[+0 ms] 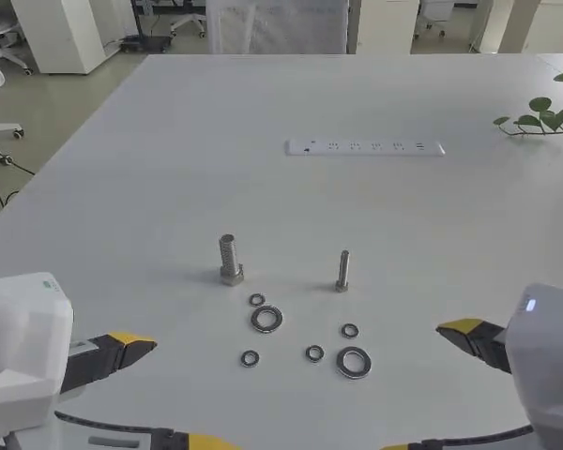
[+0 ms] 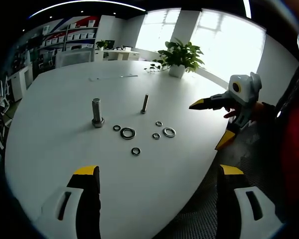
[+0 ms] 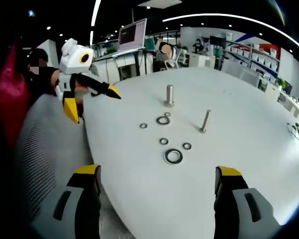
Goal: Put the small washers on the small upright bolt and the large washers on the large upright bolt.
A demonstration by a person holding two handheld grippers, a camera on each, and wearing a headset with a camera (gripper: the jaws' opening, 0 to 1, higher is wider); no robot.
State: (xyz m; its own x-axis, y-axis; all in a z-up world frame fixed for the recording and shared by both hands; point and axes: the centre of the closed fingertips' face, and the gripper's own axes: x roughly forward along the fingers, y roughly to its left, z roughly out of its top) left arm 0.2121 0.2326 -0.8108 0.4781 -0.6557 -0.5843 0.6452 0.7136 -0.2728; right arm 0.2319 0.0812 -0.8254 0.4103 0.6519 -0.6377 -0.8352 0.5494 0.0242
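A large upright bolt [image 1: 229, 260] [image 2: 96, 112] [image 3: 169, 95] and a thin small upright bolt [image 1: 343, 271] [image 2: 145, 104] [image 3: 205, 121] stand on the white table [image 1: 263, 187]. In front of them lie two large washers [image 1: 266, 319] [image 1: 354, 362] and several small washers, such as one small washer [image 1: 256, 300] near the large bolt. All of them lie flat and loose. My left gripper [image 1: 174, 394] [image 2: 158, 172] is open at the near left edge. At the near right, my right gripper [image 1: 427, 389] [image 3: 157, 172] is open too. Both jaws are bare.
A white power strip [image 1: 364, 147] lies farther back on the table. Plant leaves [image 1: 540, 117] reach in at the far right edge, and a potted plant [image 2: 179, 57] stands on the table. Office chairs and cabinets stand beyond the table.
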